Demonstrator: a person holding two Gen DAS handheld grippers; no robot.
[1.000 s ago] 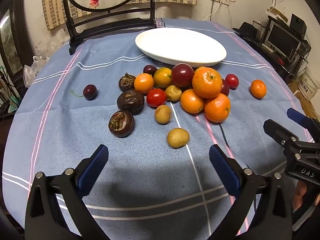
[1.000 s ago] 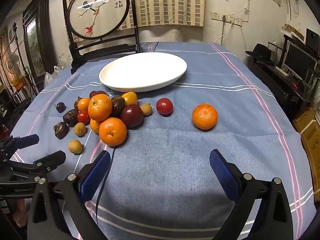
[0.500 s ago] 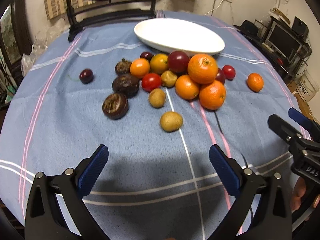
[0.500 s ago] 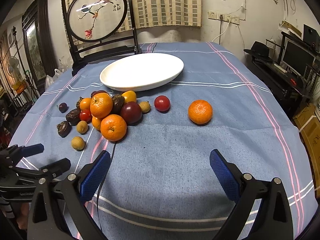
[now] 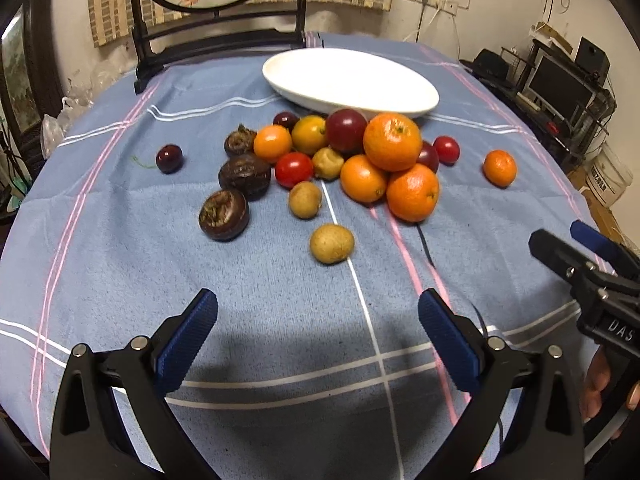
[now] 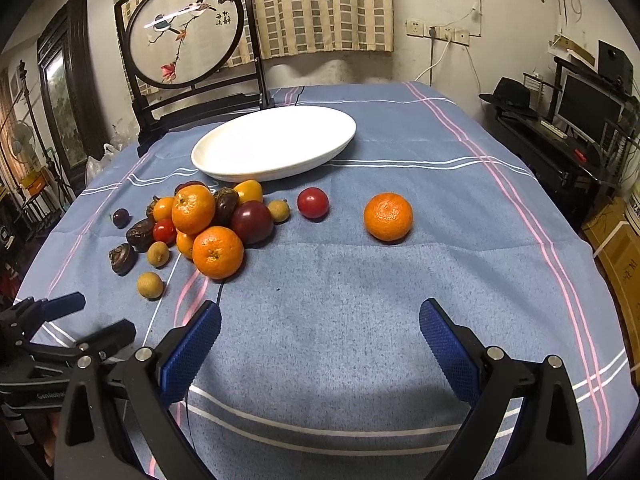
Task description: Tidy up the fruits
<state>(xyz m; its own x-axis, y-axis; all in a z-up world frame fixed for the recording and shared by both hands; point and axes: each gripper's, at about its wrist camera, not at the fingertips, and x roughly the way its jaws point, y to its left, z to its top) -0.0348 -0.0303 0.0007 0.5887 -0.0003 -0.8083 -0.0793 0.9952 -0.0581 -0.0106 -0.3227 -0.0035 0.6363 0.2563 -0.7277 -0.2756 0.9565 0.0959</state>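
Both blue-padded grippers, left (image 5: pixel 318 320) and right (image 6: pixel 320 328), are held wide open above bare blue striped tablecloth (image 6: pixel 340 300). "DAS" is read on the right gripper's body in the left view, the heaped mixed fruits (image 5: pixel 340 160) lying beside the white oval plate (image 5: pixel 400 96)

"DAS" reads on the right gripper (image 5: pixel 592 248) body, its remaining letters hidden

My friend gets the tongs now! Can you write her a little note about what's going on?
Left tongs: open, empty, above the blue striped tablecloth, facing the fruit pile.
Right tongs: open, empty, above bare cloth.
The white oval plate at the back has no fruit on it.
On the cloth: a pile of orange mandarins, red tomatoes, dark plums and brown round fruits. A tan longan lies closest to the left tongs. One lone mandarin and a red tomato sit apart on the right.
Done: nothing sorted yet.
Left: all the fruit, probably onto the plate.
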